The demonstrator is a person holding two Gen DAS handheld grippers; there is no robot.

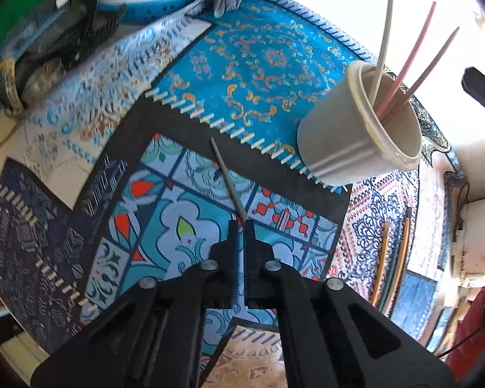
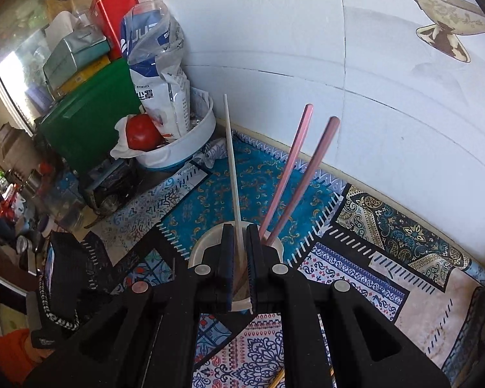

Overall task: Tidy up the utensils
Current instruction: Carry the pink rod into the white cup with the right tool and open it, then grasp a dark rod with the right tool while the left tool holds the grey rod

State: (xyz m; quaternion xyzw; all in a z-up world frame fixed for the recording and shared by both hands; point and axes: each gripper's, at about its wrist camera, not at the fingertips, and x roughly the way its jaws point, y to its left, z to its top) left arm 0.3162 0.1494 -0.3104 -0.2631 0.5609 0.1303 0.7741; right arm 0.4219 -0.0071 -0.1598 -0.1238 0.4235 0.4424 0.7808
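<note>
A patchwork cloth [image 1: 268,58] of blue, patterned panels covers the table. On it, ahead and right of the left jaws, stands a beige cup [image 1: 355,135]; two wooden chopsticks [image 1: 393,258] lie to their right; a white basin [image 2: 181,148] sits far ahead.

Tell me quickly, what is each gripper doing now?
Left gripper: closed on a grey chopstick.
Right gripper: closed on a white chopstick, over the cup.
</note>
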